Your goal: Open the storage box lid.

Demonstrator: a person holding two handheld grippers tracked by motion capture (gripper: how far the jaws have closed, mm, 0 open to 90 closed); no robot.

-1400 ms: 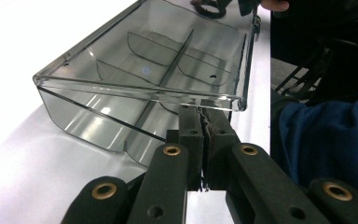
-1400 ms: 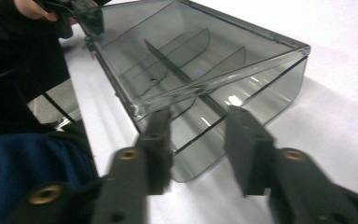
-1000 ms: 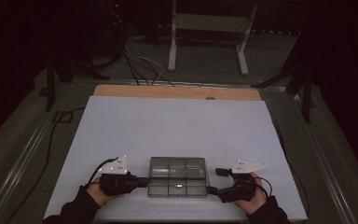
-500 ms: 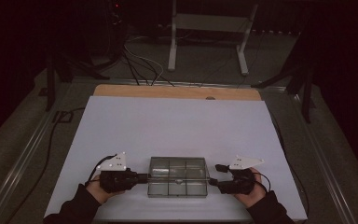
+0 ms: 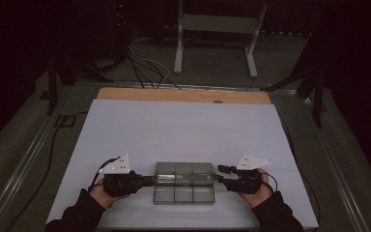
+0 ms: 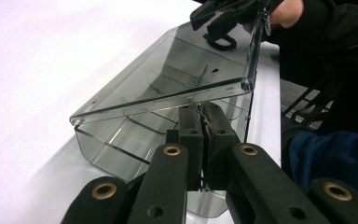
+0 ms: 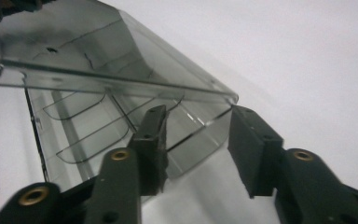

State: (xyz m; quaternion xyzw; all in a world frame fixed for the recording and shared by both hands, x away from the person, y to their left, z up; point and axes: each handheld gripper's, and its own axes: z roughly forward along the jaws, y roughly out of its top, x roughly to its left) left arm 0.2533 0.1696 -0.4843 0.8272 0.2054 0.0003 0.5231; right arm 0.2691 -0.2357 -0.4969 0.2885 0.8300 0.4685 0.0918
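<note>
**Clear box held at both ends**

The compartment box sits at the table's near edge. The left gripper is clamped on its left wall; the right gripper has just been closing, jaws apart astride the right wall (not yet pressing). An off-centre pinch could skew or tip the box.

A dim lab or studio: white-topped table, floor cables and a metal stand at the far end.

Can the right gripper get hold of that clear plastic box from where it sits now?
Probably yes. The right gripper stands open at the end wall of the clear box, with the wall's edge between its jaws and nothing in between. The left gripper is shut on the opposite end.
</note>
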